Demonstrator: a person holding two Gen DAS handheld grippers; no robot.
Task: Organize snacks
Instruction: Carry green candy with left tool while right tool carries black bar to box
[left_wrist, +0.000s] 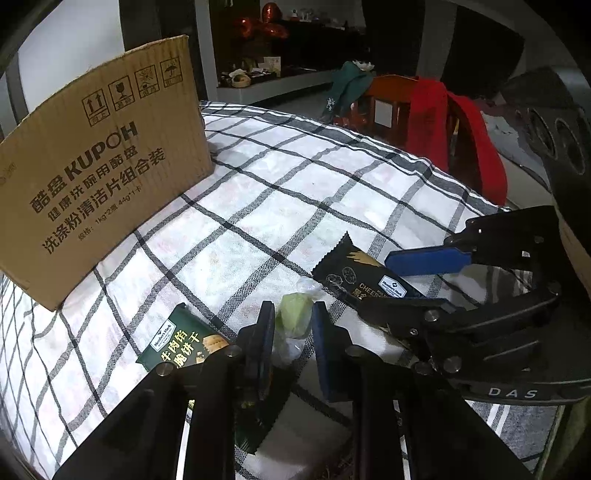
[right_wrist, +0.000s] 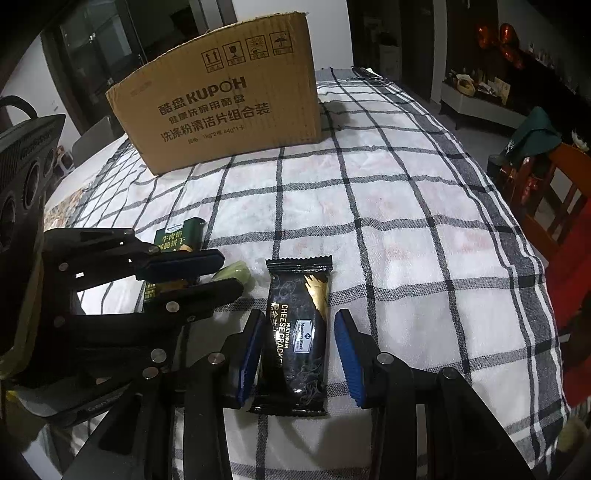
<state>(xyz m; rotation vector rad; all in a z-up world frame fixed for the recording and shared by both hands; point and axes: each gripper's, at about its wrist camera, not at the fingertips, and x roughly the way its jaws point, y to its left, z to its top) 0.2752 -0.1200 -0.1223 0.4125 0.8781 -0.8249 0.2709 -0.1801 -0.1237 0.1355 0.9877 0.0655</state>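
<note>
The black cracker packet (right_wrist: 297, 334) lies flat on the checked tablecloth (right_wrist: 406, 240), long axis running from six to twelve o'clock in the right wrist view, and the right gripper (right_wrist: 300, 356) straddles it: blue pads wide apart, one at nine o'clock of the packet close to its edge, the other at three with a clear gap. Nothing held there.

Risk one, as I judge it: the packet is thin and flat. If those fingers close without getting down to the cloth, they could skate over the slippery wrapper or bunch the cloth with it.

Over at ten o'clock of the packet sits the small green sweet (left_wrist: 293, 315) in its clear wrapper. The left gripper (left_wrist: 293, 321) has its pads on either side of it, narrow gap, close against the wrapper; whether it is actually pinched I cannot tell. A soft, rounded thing like that could squirt out forward, or only the wrapper might be caught.

Just beyond, at nine o'clock of the sweet, lies the green biscuit packet (left_wrist: 181, 341), partly under the left finger. It may get dragged along.

The two grippers are near each other, the right one's fingers at two o'clock in the left view, so a clash looks possible.

The cardboard box (right_wrist: 225, 99) stands well apart at twelve o'clock, tall-sided, so a low carry could knock its wall.
</note>
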